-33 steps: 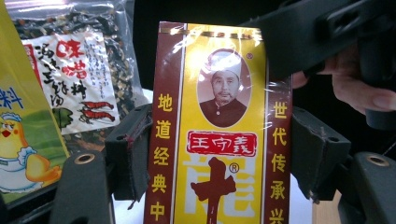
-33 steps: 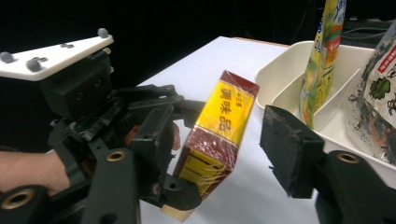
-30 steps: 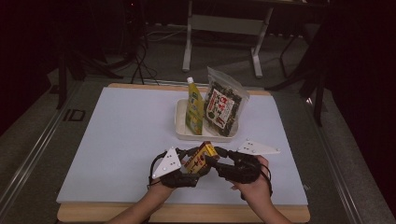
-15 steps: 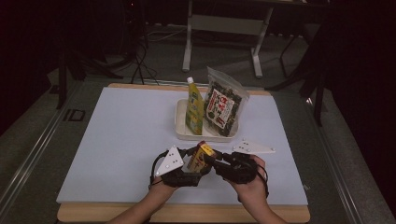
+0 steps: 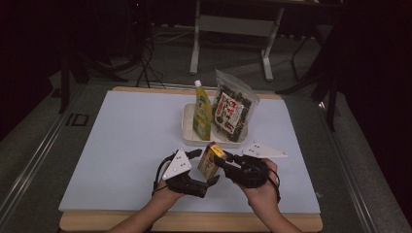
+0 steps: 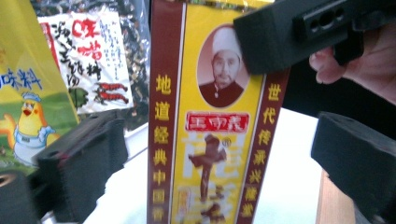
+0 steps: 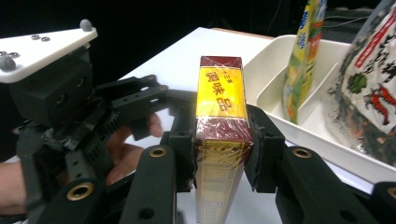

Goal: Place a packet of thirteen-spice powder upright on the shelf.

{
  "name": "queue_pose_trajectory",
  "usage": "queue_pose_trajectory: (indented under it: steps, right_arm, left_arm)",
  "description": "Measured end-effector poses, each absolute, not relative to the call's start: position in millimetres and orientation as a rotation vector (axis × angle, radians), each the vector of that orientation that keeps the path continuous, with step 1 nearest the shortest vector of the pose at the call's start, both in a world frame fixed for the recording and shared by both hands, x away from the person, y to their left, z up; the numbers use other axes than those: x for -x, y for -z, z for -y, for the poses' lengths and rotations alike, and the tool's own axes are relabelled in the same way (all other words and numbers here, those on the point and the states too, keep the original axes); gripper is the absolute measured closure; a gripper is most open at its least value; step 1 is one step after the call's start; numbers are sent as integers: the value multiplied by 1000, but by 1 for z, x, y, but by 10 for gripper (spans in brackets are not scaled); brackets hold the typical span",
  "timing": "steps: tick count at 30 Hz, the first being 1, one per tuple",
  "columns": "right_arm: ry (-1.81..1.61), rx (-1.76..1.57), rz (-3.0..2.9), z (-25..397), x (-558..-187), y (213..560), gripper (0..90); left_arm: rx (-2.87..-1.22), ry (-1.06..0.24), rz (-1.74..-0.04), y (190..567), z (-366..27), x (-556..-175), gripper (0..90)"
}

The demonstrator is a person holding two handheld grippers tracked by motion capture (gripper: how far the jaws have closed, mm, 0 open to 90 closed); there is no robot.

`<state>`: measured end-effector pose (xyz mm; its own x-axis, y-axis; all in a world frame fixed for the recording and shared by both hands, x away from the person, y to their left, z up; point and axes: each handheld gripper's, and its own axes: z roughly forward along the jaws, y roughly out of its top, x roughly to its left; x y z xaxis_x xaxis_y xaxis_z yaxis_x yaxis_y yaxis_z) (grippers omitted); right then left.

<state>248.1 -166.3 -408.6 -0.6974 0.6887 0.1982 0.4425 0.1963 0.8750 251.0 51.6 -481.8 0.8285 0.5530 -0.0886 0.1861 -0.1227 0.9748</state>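
Right gripper view puts the box (image 7: 220, 140) at lower centre, upright, with the right gripper (image 7: 223, 149) clamped on its two narrow sides just under the top. In the left gripper view the same box (image 6: 210, 126) fills the middle of the frame, its yellow and maroon face toward the camera; the left gripper (image 6: 224, 154) stands spread, one jaw low at the left, the other low at the right, and neither seems to touch the card, though the contact is hard to read. In the high view the box (image 5: 210, 161) sits low in the frame between the two hands, tilted, just short of the tray (image 5: 188, 130). The step looks like a handover or a placing into the tray. To do it well, I would keep the right grip firm and the box upright, bring the left jaws square onto the broad faces lower down, and let the right go only once the left has closed; the wrapped card is slick and may slide. Higher in the high view, the white tray holds a green pouch (image 5: 201, 112) standing in its left compartment and a clear bag (image 5: 232, 110) of dark dried goods leaning in the right. Its near side has bare floor, probably where the box belongs.
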Motion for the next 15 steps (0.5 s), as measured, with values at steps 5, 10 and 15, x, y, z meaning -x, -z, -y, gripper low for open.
queue_pose_trajectory:
  steps: [5, 10, 15]
  right_arm:
    - [-1473, -1056, -2198, 163, -249, 406, 678]
    - [-1450, -1045, -2166, 159, -253, 403, 678]
    - [-1460, -1043, -2107, 151, -256, 399, 678]
  left_arm:
    - [-1685, -381, -621, 479, -63, -249, 18]
    - [-1679, -404, -663, 477, -79, -246, 18]
    - [-1678, -428, -697, 478, -98, -237, 19]
